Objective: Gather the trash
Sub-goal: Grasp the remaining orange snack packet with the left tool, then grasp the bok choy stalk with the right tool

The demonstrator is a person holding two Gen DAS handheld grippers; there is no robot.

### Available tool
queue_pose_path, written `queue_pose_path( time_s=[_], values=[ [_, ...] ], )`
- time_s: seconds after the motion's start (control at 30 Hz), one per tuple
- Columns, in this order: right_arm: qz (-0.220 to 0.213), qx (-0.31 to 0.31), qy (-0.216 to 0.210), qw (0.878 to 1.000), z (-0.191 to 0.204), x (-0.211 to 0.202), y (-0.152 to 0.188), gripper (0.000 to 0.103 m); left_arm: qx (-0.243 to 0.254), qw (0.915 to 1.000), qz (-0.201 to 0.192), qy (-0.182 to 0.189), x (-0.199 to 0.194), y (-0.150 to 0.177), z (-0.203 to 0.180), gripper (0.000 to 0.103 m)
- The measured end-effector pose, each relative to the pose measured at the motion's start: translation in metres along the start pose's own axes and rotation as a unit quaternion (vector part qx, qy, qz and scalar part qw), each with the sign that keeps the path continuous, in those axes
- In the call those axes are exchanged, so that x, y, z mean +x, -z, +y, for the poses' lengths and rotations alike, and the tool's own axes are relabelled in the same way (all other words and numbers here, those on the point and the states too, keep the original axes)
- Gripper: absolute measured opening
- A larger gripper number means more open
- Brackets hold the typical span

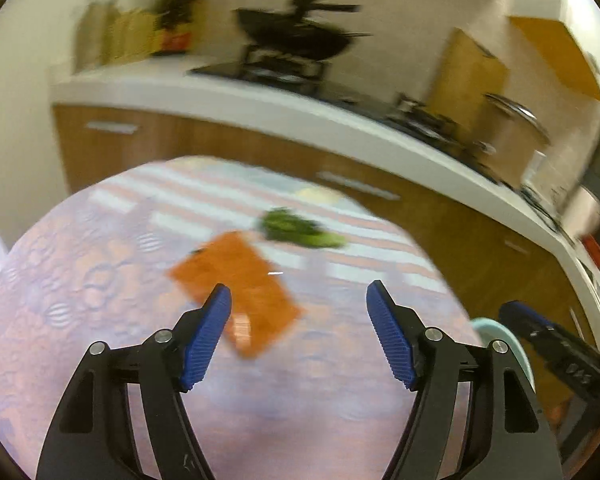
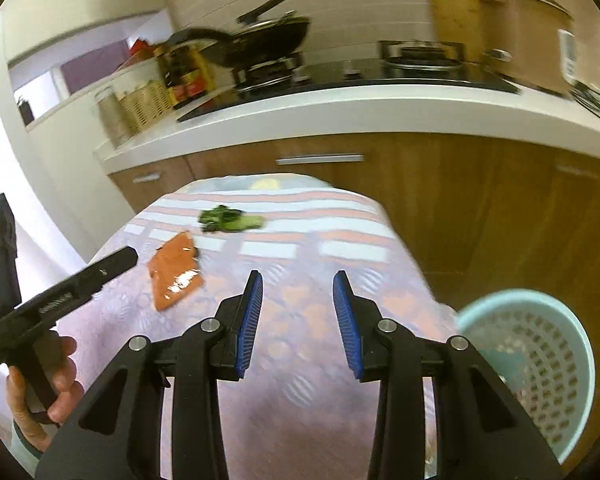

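Note:
A flat orange wrapper point(image 1: 240, 280) lies on the patterned tablecloth point(image 1: 80, 300), and a green leafy scrap point(image 1: 300, 230) lies just beyond it. My left gripper point(image 1: 298, 288) hovers over the near end of the wrapper, open, with nothing between its blue pads. In the right wrist view the wrapper point(image 2: 174, 276) and the scrap point(image 2: 228, 220) lie ahead to the left. My right gripper point(image 2: 298, 276) hangs open over bare cloth, empty. A pale teal perforated basket point(image 2: 540, 360) stands low at the right, beside the table's edge; its contents are blurred.
Behind the table runs a white counter point(image 2: 340, 116) over wooden cabinets point(image 2: 480, 200), with a stove, a black wok point(image 2: 268, 40), bottles and a large pot point(image 2: 528, 32). A person's hand point(image 2: 56, 380) holds the left tool's handle at the left.

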State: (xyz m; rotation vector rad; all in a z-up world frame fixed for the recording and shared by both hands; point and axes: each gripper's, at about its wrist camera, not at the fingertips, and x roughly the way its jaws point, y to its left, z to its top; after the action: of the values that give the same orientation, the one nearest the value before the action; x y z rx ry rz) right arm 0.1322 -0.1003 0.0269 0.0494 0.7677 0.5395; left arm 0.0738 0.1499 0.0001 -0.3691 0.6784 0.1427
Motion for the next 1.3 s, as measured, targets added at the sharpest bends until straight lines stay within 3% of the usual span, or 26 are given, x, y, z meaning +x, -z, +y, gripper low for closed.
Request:
queue_pose_path(
  time_s=[0.13,0.27,0.37,0.5,0.67,0.7,0.8,0.87,0.9,0.93,1.03,1.13,1.3],
  values=[
    [0.015,-0.030,-0.022,0.999,0.032,0.031,-0.017,0.033,-0.022,0.9989,0.027,-0.031,0.021,-0.005,0.029,0.068],
    [0.024,-0.061,-0.030,0.997,0.055,0.063,-0.030,0.033,-0.024,0.9973,0.049,-0.048,0.045,-0.004,0.035,0.068],
    [0.029,-0.075,-0.029,0.996,0.062,0.089,-0.040,0.033,-0.024,0.9968,0.058,-0.049,0.056,-0.002,0.032,0.074],
    [0.028,-0.063,-0.031,0.997,0.055,0.110,-0.049,0.033,-0.008,0.9961,0.069,-0.055,0.066,0.003,0.022,0.078],
    [0.038,-0.055,-0.026,0.997,0.048,0.133,-0.049,0.033,0.043,0.9918,0.069,-0.099,0.075,0.007,0.004,0.080],
    [0.040,-0.056,-0.025,0.997,0.048,0.135,-0.049,0.033,0.052,0.9905,0.068,-0.108,0.075,0.008,0.001,0.076],
    [0.045,-0.058,-0.023,0.997,0.046,0.144,-0.051,0.033,0.059,0.9891,0.058,-0.122,0.074,0.010,-0.001,0.052],
    [0.050,-0.058,-0.025,0.997,0.043,0.151,-0.056,0.045,0.051,0.9904,0.052,-0.118,0.072,0.009,0.002,0.039],
    [0.052,-0.055,-0.026,0.997,0.041,0.154,-0.058,0.047,0.049,0.9910,0.049,-0.114,0.071,0.009,0.003,0.026],
    [0.056,-0.050,-0.030,0.997,0.039,0.158,-0.061,0.048,0.042,0.9927,0.048,-0.102,0.071,0.009,0.005,0.021],
    [0.074,-0.038,-0.043,0.996,0.034,0.171,-0.066,0.048,0.024,0.9958,0.042,-0.078,0.067,0.009,0.012,0.011],
    [0.096,-0.024,-0.047,0.994,0.030,0.188,-0.067,0.048,0.003,0.9980,0.023,-0.059,0.060,0.006,0.019,0.008],
    [0.114,-0.049,-0.074,0.989,0.041,0.190,-0.062,0.048,-0.038,0.9970,-0.002,-0.067,0.050,-0.002,0.042,0.008]
  ],
)
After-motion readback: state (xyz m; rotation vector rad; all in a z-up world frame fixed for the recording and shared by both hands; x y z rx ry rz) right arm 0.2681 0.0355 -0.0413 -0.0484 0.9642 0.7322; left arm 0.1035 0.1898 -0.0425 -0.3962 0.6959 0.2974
